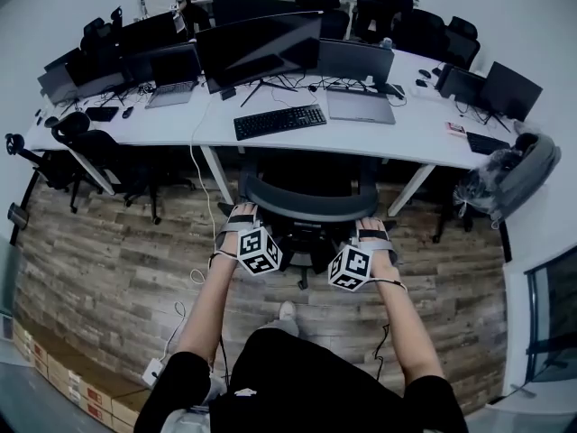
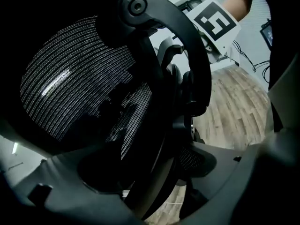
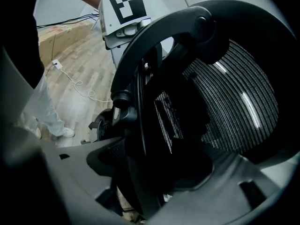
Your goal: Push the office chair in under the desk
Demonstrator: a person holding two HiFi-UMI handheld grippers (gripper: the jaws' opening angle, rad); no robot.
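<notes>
A black mesh office chair point(image 1: 302, 197) stands at the white desk point(image 1: 424, 138), its seat partly beneath the desktop and its curved backrest rim towards me. My left gripper point(image 1: 240, 215) holds the rim's left end, my right gripper point(image 1: 371, 228) the right end. In the left gripper view the dark backrest frame point(image 2: 187, 64) runs between the grey jaws of my left gripper point(image 2: 154, 186), with the mesh point(image 2: 79, 78) to the left. The right gripper view mirrors this: the frame point(image 3: 136, 78) is clamped in my right gripper point(image 3: 145, 191), beside the mesh point(image 3: 229, 102).
On the desk are monitors, a keyboard point(image 1: 279, 121) and a laptop point(image 1: 360, 106). Other black chairs point(image 1: 99, 152) stand at the left, a grey bag on a chair point(image 1: 518, 174) at the right. A cable point(image 1: 194, 233) trails over the wood floor. Cardboard boxes point(image 1: 63, 377) line the lower left.
</notes>
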